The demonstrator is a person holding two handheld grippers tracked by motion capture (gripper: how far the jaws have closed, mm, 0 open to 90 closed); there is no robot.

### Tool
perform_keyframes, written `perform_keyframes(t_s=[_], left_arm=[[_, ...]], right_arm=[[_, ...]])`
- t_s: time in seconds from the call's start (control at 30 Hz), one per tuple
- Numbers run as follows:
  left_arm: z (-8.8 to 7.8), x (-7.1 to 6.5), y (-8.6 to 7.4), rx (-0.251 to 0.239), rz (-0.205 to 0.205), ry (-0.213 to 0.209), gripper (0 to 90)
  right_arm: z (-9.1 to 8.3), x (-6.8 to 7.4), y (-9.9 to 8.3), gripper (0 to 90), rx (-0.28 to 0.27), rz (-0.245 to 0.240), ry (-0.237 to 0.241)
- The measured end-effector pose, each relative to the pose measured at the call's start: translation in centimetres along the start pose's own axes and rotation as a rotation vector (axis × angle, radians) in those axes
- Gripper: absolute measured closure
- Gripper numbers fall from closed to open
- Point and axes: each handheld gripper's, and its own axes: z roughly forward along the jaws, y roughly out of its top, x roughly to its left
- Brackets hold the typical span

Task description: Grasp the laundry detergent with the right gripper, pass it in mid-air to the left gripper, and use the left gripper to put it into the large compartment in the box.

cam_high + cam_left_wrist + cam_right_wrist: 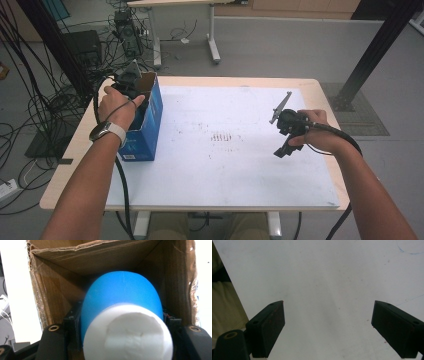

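Note:
A blue rounded object (122,295) with a white end (127,332) sits between the black jaws of my left gripper (122,321), which is shut on its sides. The object is inside an open cardboard box (50,297) with brown inner walls. From above, the left gripper (131,82) reaches into the top of this blue-sided box (150,125) at the table's left edge. My right gripper (281,151) hovers over the white mat at the right. Its jaws stand wide open, and nothing lies between its fingers (270,327).
A white mat (225,165) covers most of the light wooden table (75,145). Cables and black equipment crowd the floor to the left (45,100). A black post (380,45) rises at the far right, and another table's legs (212,40) stand behind.

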Motion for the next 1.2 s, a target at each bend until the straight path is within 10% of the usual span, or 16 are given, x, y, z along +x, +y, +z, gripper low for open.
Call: perform_keyframes(t_s=[1.2], left_arm=[[0.15,0.05,-0.08,0.000,0.006,0.010,36.7]], right_arm=[[-0.09,0.02,-0.13,11.7,-0.003,0.003,-0.001]])
